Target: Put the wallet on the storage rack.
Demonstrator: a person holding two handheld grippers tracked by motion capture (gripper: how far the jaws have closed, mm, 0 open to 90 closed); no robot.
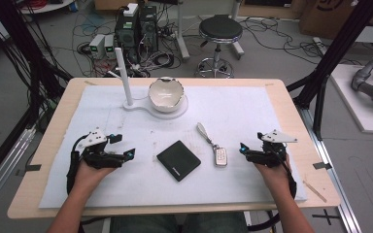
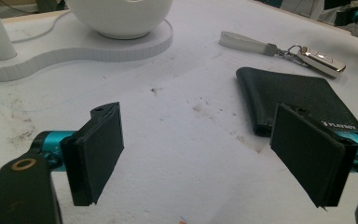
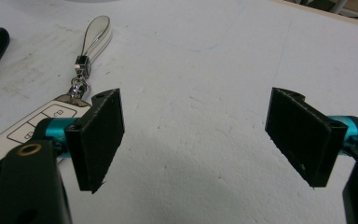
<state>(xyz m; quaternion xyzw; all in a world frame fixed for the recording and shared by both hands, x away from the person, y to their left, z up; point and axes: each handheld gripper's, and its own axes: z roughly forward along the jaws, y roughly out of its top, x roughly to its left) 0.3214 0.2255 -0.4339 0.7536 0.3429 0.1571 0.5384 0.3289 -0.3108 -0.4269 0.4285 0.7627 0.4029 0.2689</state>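
Observation:
A black wallet lies flat on the white mat, near the middle of the table. Just to its right is a car key fob with a white strap pointing away from me. My left gripper rests left of the wallet, open and holding nothing. In the left gripper view the wallet lies ahead by the right jaw of that gripper. My right gripper sits right of the fob, also open and holding nothing. In the right gripper view the fob lies behind the left jaw of that gripper.
A white bowl stands on a flat white base with an upright white post at the back of the mat. The wooden table edge runs in front of me. A stool and cables lie beyond the table.

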